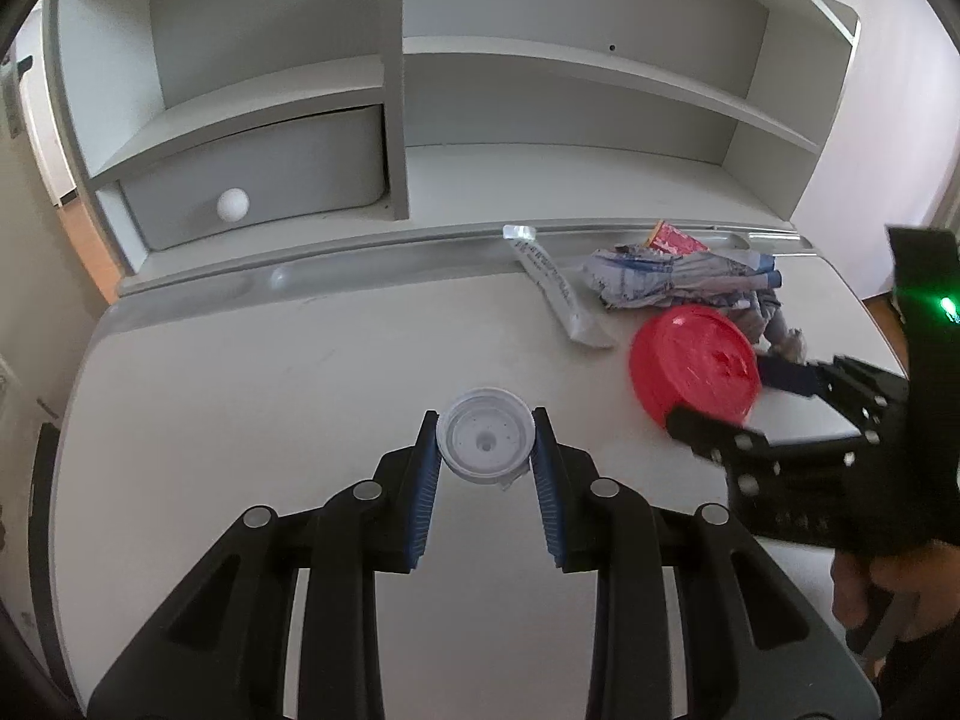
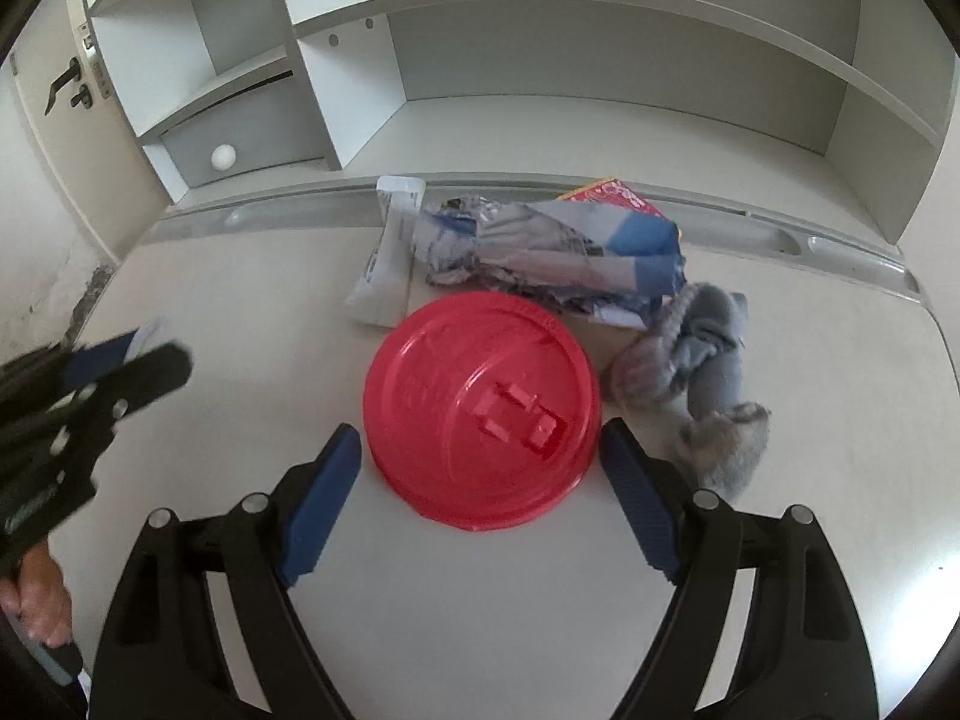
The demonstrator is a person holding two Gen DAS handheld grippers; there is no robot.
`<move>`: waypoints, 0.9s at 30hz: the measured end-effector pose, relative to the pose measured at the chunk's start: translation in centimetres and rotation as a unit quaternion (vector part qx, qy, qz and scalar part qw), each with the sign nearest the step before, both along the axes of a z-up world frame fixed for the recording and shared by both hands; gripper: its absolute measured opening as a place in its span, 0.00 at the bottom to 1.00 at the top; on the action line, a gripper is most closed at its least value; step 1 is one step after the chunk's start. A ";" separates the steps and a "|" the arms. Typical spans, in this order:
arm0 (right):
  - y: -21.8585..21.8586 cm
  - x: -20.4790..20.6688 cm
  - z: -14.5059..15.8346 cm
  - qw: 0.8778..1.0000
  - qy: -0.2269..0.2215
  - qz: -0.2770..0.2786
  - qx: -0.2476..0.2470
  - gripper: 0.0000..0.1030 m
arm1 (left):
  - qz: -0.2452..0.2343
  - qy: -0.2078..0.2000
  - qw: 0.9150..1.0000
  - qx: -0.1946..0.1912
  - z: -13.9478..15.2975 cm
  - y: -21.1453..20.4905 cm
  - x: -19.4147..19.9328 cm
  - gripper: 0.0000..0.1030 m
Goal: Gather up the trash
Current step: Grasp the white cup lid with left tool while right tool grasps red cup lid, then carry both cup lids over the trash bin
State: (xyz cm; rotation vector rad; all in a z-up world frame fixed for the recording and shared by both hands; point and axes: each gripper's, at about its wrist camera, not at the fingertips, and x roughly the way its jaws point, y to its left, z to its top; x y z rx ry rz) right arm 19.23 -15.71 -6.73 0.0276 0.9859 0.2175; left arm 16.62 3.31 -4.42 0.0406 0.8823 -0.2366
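My left gripper [image 1: 485, 420] is shut on a small white plastic lid [image 1: 485, 443], both blue pads touching its rim, low over the desk. My right gripper [image 2: 480, 435] is open, its blue pads on either side of a red plastic lid [image 2: 480, 405] lying on the desk, with gaps on both sides. The red lid also shows in the left wrist view [image 1: 693, 369], with the right gripper [image 1: 729, 399] around it. Behind it lie a crumpled blue-and-white wrapper [image 2: 552, 246], a white tube [image 2: 387, 252], a red packet [image 2: 612, 195] and a grey rag [image 2: 702, 360].
The white desk [image 2: 240, 324] has a raised grey groove along its back edge. Behind stands a white shelf unit [image 1: 396, 90] with a grey drawer and its round white knob [image 1: 232, 204]. A door with a black handle [image 2: 63, 84] is at far left.
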 end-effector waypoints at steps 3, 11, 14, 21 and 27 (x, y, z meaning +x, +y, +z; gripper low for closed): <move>0.1 0.2 0.0 1.000 0.000 -0.004 -0.003 0.78 | 0.000 -0.002 1.000 0.001 0.4 0.3 -0.7 0.28; 1.2 1.0 0.0 1.000 -0.003 -0.009 -0.015 0.74 | -0.003 -0.009 1.000 0.002 1.4 0.1 -2.9 0.28; 0.8 -0.2 0.9 1.000 -0.012 -0.005 -0.008 0.73 | -0.008 -0.015 1.000 0.004 2.0 -0.4 -3.9 0.28; -2.8 -4.9 3.5 0.999 -0.040 -0.012 0.010 0.72 | -0.036 -0.026 0.999 0.005 2.9 -3.6 -6.0 0.28; -9.6 -10.2 4.4 0.996 -0.052 -0.062 0.022 0.72 | -0.086 -0.034 0.996 0.004 3.6 -9.1 -8.0 0.28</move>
